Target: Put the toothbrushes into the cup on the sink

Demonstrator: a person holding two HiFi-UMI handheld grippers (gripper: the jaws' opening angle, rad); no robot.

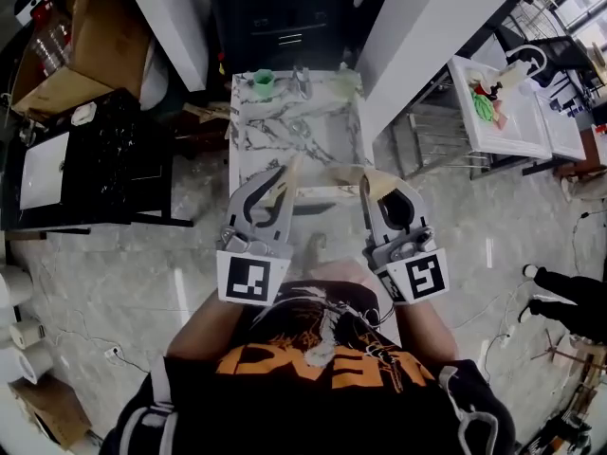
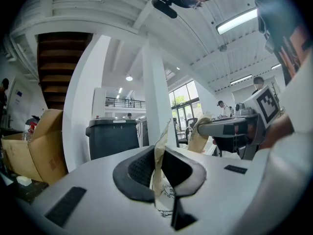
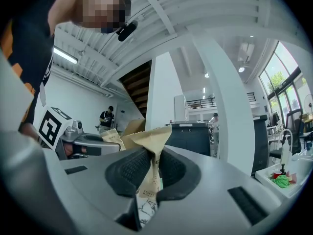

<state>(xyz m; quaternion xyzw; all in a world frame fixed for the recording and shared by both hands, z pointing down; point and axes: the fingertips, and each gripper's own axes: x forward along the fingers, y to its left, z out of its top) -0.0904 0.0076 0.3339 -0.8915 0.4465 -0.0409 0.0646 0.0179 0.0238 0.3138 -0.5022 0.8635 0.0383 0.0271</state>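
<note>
Person is holding L gripper & R gripper level, abreast, facing sink, jaws each clamping a paper packet.

A big open hall, looking like a lab or workshop rather than a home. White pillars are rising to a high beamed ceiling where strip lights are glowing. A lone marble sink counter is standing on bare polished floor, with cardboard boxes and work tables standing around it.
</note>
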